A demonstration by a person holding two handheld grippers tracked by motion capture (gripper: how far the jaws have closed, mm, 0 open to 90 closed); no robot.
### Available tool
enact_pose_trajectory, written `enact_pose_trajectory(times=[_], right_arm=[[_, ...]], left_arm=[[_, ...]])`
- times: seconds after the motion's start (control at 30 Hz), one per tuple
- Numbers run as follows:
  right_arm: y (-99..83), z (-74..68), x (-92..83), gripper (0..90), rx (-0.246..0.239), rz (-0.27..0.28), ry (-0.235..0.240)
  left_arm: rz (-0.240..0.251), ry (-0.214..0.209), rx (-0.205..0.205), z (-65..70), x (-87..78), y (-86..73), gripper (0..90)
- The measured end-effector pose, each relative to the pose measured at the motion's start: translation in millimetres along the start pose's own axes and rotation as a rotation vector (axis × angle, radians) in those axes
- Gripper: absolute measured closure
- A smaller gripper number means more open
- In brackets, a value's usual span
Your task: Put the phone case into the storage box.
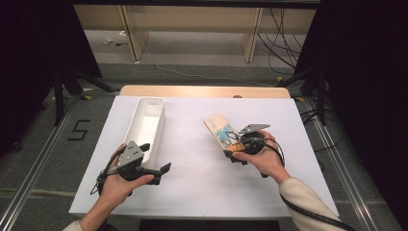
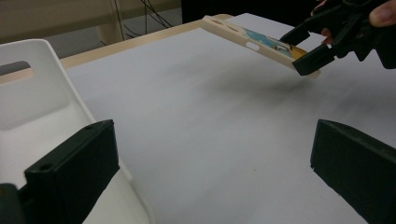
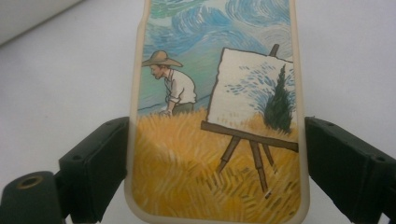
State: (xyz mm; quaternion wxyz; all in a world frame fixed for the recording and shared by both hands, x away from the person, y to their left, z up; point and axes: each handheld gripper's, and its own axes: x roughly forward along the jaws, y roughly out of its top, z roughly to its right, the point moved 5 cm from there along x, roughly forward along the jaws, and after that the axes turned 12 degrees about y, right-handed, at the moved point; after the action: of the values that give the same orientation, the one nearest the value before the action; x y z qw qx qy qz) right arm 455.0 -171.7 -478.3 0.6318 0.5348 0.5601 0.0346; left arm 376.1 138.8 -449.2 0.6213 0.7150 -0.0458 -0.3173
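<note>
High view set above table (image 1: 202,192), facing forward-down; gripper views set low, close; phone case (image 1: 219,129) shared.

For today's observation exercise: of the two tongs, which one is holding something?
The right tongs: their jaws clamp the sides of a painted phone case, lifted off the table. The left tongs stand open with nothing between them, beside the white bin.

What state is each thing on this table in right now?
Phone case: printed side up, lifted off the table and tilted, gripped across its sides at one end.
White bin: upright, empty as far as can be seen, resting on the table.
Right gripper: shut on the phone case.
Left gripper: open, holding nothing, beside the bin's near end.
</note>
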Motion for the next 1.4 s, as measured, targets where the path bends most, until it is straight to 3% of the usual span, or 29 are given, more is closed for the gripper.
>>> enact_pose_trajectory(times=[0.1, 0.27, 0.47, 0.7, 1.03, 1.4], right_arm=[[-1.5, -5.5, -4.9, 11.8, -0.018, 0.032, -0.001], [-5.1, -14.9, -10.9, 11.7, -0.037, 0.062, 0.003], [-9.8, -25.0, -17.9, 11.7, -0.064, 0.091, 0.014], [-16.3, -31.9, -25.5, 11.7, -0.082, 0.122, 0.022], [-18.3, -43.4, -30.8, 11.7, -0.115, 0.144, 0.023], [-18.5, -50.4, -29.3, 11.7, -0.149, 0.15, 0.022]], left_arm=[[-0.017, -0.011, -0.009, 5.6, 5.7, 6.2, 1.2], [-0.021, -0.074, -0.066, 17.2, 22.2, 32.5, 2.2], [-0.052, -0.119, -0.036, 33.4, 49.4, 65.8, 3.8], [-0.08, -0.142, -0.04, 49.0, 77.1, 90.7, 4.5], [-0.1, -0.14, -0.046, 60.1, 105.8, 107.2, 13.5], [-0.155, -0.159, -0.1, 62.3, 126.4, 105.2, 22.7]])
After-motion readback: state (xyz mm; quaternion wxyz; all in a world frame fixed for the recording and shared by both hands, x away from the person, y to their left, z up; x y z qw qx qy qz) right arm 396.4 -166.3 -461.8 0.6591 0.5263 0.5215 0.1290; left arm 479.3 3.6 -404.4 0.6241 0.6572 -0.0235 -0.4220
